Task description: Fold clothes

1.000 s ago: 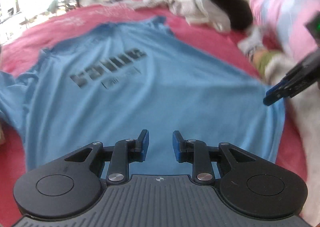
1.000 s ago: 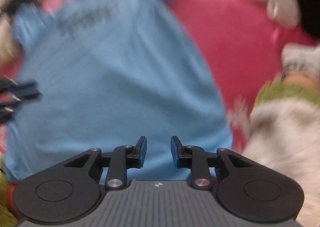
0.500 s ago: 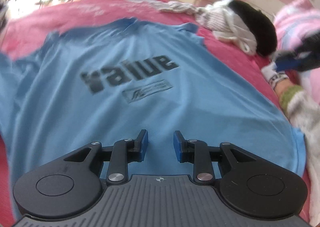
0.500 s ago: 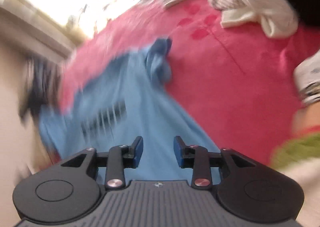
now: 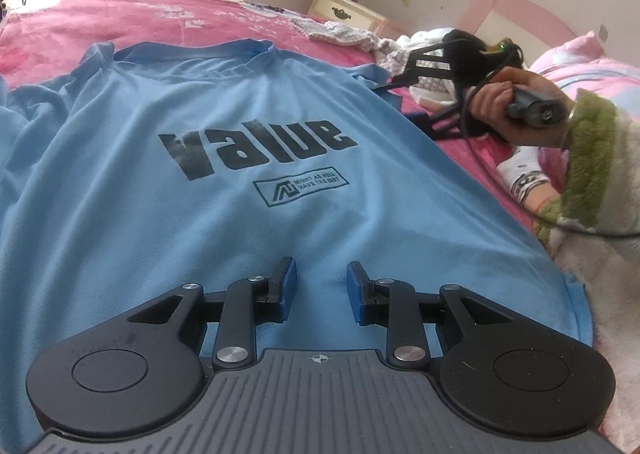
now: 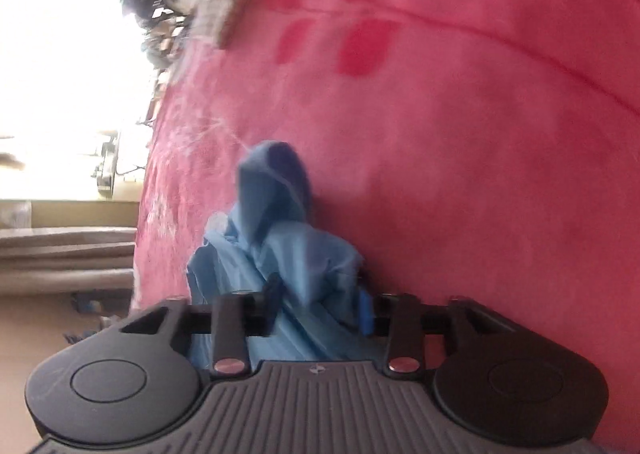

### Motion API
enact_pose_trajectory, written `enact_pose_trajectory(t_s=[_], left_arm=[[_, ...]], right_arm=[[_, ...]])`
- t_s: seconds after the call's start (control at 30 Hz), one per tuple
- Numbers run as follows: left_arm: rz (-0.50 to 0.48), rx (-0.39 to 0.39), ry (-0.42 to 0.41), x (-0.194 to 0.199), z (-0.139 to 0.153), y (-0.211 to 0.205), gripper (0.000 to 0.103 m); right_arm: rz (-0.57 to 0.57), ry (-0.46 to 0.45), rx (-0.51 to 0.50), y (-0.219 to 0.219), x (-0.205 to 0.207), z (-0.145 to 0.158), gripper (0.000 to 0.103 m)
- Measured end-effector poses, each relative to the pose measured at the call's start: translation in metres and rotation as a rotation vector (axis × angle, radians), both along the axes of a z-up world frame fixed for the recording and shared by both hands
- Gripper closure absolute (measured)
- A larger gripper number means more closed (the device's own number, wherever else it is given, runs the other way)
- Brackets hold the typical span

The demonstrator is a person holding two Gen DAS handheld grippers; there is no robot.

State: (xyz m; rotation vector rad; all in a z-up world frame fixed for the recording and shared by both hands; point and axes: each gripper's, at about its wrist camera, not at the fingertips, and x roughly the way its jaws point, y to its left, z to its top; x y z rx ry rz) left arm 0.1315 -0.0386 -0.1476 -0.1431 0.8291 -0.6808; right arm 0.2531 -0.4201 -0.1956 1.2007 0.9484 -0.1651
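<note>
While the left wrist view looks along the bed, it lists: one blue T-shirt (image 5: 256,157), spread flat and front-up on a pink bedspread (image 5: 132,19), black "value" print (image 5: 256,145) across the chest, collar at the far end, hem near. Left gripper (image 5: 319,286): jaws apart with a clear gap, holding nothing, poised over the near part of the shirt. Far right: the person's right hand (image 5: 516,109), in a green-cuffed sleeve (image 5: 588,161), grips the handle of the right gripper (image 5: 400,81), which reaches the shirt's far right shoulder edge. Beyond it: a heap of other clothes (image 5: 360,39), a cream nightstand (image 5: 348,9), a pink headboard (image 5: 516,13).

Right wrist view, rolled sideways and blurred: right gripper (image 6: 320,298) with jaws closed in on a bunched fold of the blue T-shirt (image 6: 280,225), cloth filling the space between them and rising in a peak beyond the tips. Pink bedspread (image 6: 460,133) behind; bright window (image 6: 68,73) at left.
</note>
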Motion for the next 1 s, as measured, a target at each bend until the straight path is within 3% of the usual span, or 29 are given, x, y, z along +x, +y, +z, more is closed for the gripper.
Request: enact_pose_trajectory(t_s=[0.1, 0.27, 0.43, 0.6, 0.73, 0.87, 0.93, 1.0], left_arm=[[0.002, 0.003, -0.002, -0.001, 0.0, -0.001, 0.076], [0.004, 0.002, 0.005, 0.0, -0.001, 0.001, 0.076], [-0.003, 0.004, 0.003, 0.0, -0.001, 0.001, 0.076], [-0.009, 0.003, 0.001, 0.001, -0.002, 0.001, 0.076], [-0.011, 0.007, -0.003, 0.0, -0.002, 0.001, 0.076], [-0.013, 0.014, -0.01, 0.0, -0.002, -0.001, 0.076], [-0.012, 0.016, -0.011, 0.0, -0.001, -0.001, 0.076], [-0.01, 0.017, -0.013, 0.0, -0.001, -0.001, 0.076]], right_arm=[[0.013, -0.071, -0.107, 0.0, 0.01, 0.017, 0.094], [0.108, -0.25, -0.429, 0.006, 0.028, 0.065, 0.094], [0.195, -0.195, -0.672, 0.007, 0.048, 0.061, 0.094], [0.16, -0.095, -0.715, -0.004, 0.04, 0.025, 0.094], [0.098, -0.087, -0.69, -0.017, 0.013, 0.017, 0.092], [0.014, -0.119, -0.624, -0.039, -0.008, 0.028, 0.074], [-0.026, -0.131, -0.578, -0.054, -0.027, 0.039, 0.074], [0.009, -0.101, -0.546, -0.064, -0.047, 0.05, 0.074]])
